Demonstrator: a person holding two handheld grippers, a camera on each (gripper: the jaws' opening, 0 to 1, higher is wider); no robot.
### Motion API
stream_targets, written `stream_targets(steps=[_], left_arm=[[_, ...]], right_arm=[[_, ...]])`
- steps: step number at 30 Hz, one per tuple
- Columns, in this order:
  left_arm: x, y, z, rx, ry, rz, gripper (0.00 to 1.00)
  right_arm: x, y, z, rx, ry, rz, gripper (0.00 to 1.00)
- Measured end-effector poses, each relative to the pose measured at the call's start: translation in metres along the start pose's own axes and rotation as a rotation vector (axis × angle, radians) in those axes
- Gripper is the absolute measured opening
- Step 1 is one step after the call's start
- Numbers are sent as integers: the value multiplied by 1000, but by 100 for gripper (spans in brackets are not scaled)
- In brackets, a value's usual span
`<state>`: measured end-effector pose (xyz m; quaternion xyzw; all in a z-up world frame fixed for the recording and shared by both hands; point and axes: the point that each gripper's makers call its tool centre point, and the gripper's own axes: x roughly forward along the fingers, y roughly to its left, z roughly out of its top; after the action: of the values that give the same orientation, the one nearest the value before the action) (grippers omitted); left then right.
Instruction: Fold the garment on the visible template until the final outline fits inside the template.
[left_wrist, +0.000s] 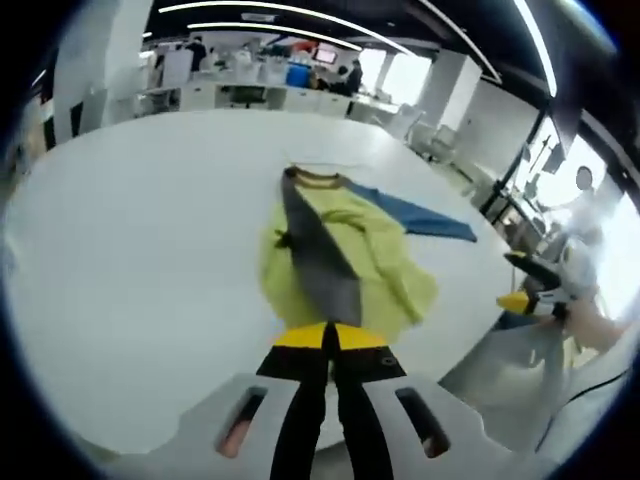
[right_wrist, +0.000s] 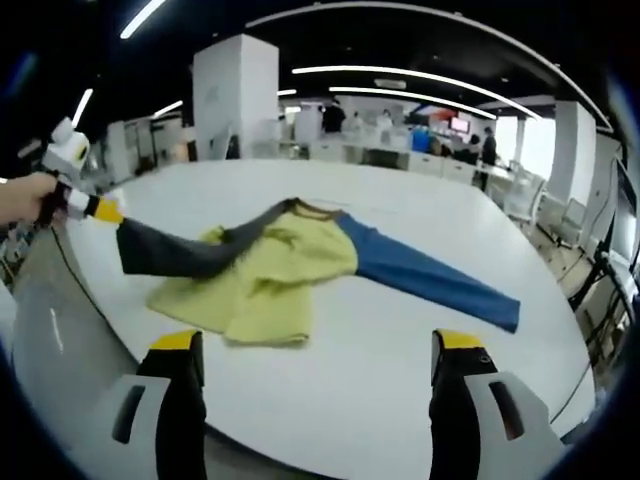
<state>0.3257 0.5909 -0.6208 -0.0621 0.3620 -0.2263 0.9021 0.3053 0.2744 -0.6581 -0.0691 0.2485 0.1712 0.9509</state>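
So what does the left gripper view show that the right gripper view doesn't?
Left gripper view: the left tool seen from behind, shut on the grey sleeve, with the right tool off past the table's edge. Right gripper view: the right tool's own jaws standing wide apart with nothing between them, and the grey sleeve stretched out beyond the table edge in the left tool. Both: the garment's yellow body, blue sleeve and the white table.

Left claw (left_wrist: 330, 338) clamped on cloth; right claw (right_wrist: 318, 345) spread wide.
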Motion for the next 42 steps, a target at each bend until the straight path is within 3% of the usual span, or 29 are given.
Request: stream_targets(steps=[8,22,34,42], left_arm=[[-11,9,10,6,-36,26,0],[-49,23,52,-15,-169,69,0],[-79,59,76,-70,-269,141,0],[-89,66,87,-56,-302,154,0]], right_arm=[[0,2,-1,-9,4,2,93],[0,4,-4,-19,17,8,93],[-1,4,-6,-18,24,9,93],[-1,5,-7,-23,30,12,93]])
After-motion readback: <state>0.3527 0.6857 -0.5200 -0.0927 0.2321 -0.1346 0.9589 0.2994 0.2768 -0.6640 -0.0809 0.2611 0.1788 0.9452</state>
